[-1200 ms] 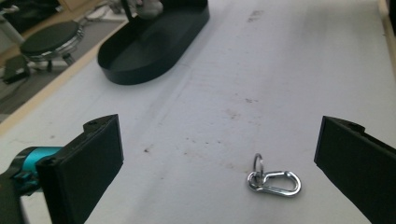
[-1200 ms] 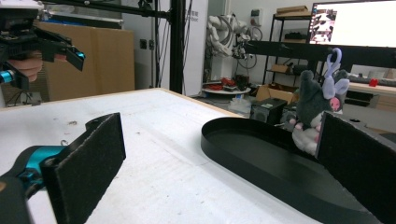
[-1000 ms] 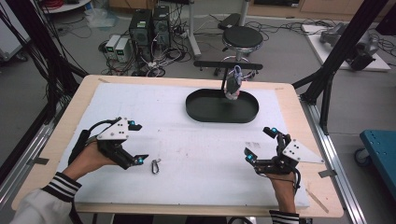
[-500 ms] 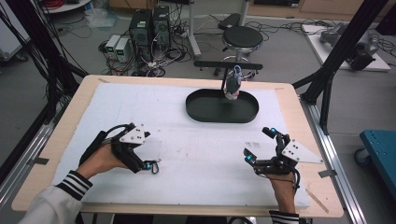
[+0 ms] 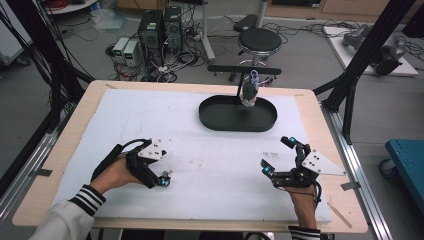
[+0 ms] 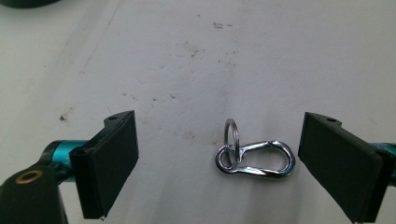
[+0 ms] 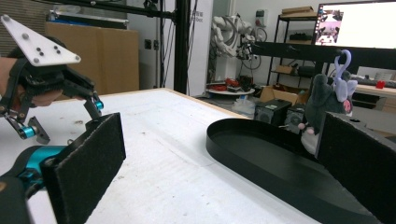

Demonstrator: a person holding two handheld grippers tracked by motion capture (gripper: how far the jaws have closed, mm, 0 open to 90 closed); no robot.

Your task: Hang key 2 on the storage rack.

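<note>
The left hand-held gripper [image 6: 219, 163], jaws spread and just closing a little, straddles the carabiner keyring [image 6: 254, 155] on the counter [image 5: 210, 130], at nine o'clock from the spread right hand-held gripper [image 5: 278, 157].

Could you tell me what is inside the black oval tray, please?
A grey plush mouse stands at the far rim of the black oval tray; the tray floor behind it is hidden.

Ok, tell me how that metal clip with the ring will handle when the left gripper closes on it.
The clip looks polished, so it may slip on the pads. Lying flat and thin on the white sheet, it probably offers little edge. Its ring seems loosely linked and would likely dangle.
</note>
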